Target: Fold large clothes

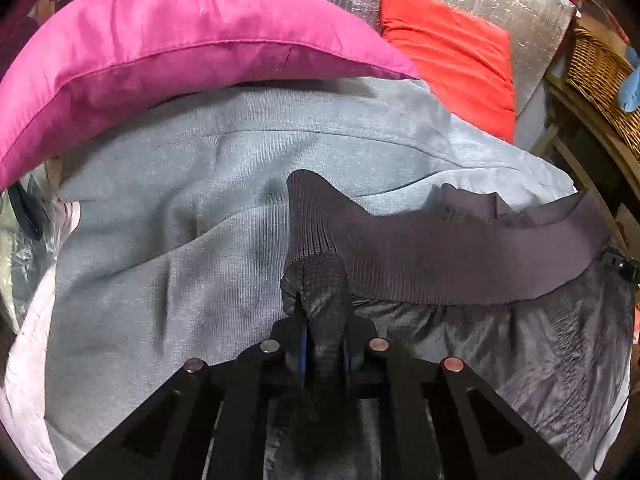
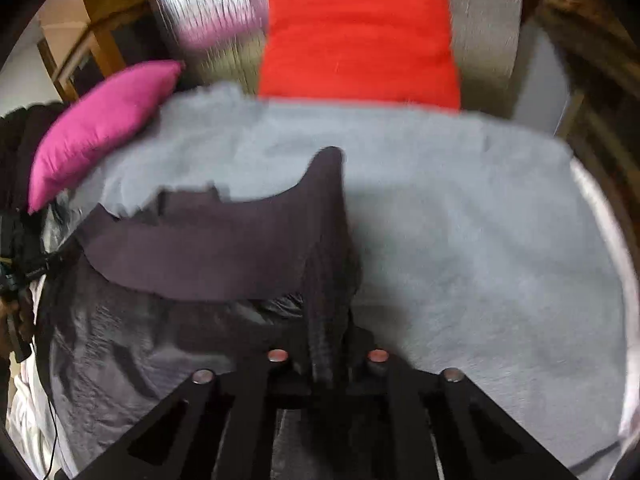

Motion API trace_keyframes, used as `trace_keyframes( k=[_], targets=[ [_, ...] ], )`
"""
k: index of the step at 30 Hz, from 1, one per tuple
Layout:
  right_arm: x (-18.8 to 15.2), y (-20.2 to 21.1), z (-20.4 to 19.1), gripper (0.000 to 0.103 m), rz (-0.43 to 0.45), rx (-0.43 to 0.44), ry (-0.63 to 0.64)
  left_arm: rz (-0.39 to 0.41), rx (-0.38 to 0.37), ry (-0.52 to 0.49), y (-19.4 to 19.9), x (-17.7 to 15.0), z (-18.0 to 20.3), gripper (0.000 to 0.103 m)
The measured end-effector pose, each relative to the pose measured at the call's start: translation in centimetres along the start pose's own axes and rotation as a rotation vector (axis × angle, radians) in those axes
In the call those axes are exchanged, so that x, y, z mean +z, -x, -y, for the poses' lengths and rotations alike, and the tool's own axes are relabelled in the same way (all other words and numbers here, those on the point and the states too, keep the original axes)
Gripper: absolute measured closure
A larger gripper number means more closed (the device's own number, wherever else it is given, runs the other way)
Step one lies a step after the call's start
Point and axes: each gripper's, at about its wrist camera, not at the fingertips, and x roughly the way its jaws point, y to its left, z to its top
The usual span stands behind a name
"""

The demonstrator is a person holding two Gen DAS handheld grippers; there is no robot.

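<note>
Grey blanket covers a bed beside pink and red cushions; left gripper and right gripper each clamp a dark jacket's ribbed hem.

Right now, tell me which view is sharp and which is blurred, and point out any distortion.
Left wrist view: sharp; the knit of the grey blanket and the ribbed band of the dark jacket read clearly. Right wrist view: motion-blurred; the red cushion and blanket edges smear. Both views: fisheye bending, dark corners; the pink pillow curves strongly.
</note>
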Motion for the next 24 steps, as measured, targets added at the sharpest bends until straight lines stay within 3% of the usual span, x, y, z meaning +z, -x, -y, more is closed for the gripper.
trace_keyframes(
  k=[2,8,11,12,13,15,16,20,24],
  targets=[
    [-0.2,-0.3,1.4,0.094,0.004,-0.028,-0.044,-0.045,0.02,0.013,-2.2,-0.6,-0.1,0.089],
    [-2.4,-4.0,2.5,0.094,-0.047,-0.048,-0.104,-0.036,0.076,-0.018,-3.4,-0.9,0.3,0.084],
    [-2.7,-4.4,2.8,0.092,-0.047,-0.05,-0.12,-0.028,0.118,0.0,-3.4,-0.7,0.0,0.063],
    [-2.8,-4.4,2.7,0.091,-0.046,-0.06,-0.123,-0.012,0.148,0.007,-3.0,-0.7,-0.1,0.049],
    [-2.8,-4.3,2.8,0.078,-0.045,-0.08,-0.136,0.005,0.17,0.011,-2.4,-0.7,-0.1,0.043],
    [-2.5,-4.3,2.7,0.05,-0.038,-0.102,-0.156,0.05,0.183,0.008,-0.5,-0.7,0.1,0.041],
    [-2.5,-3.7,2.8,0.031,-0.034,-0.133,-0.158,0.072,0.206,-0.003,0.6,-0.8,0.2,0.04],
    [-2.8,-0.2,3.5,0.03,0.03,-0.169,-0.187,0.214,0.338,-0.05,6.2,-1.9,0.9,0.026],
    [-3.6,5.2,1.0,0.03,0.162,-0.115,-0.152,0.301,0.296,-0.053,10.2,-4.1,2.8,0.023]
  ],
)
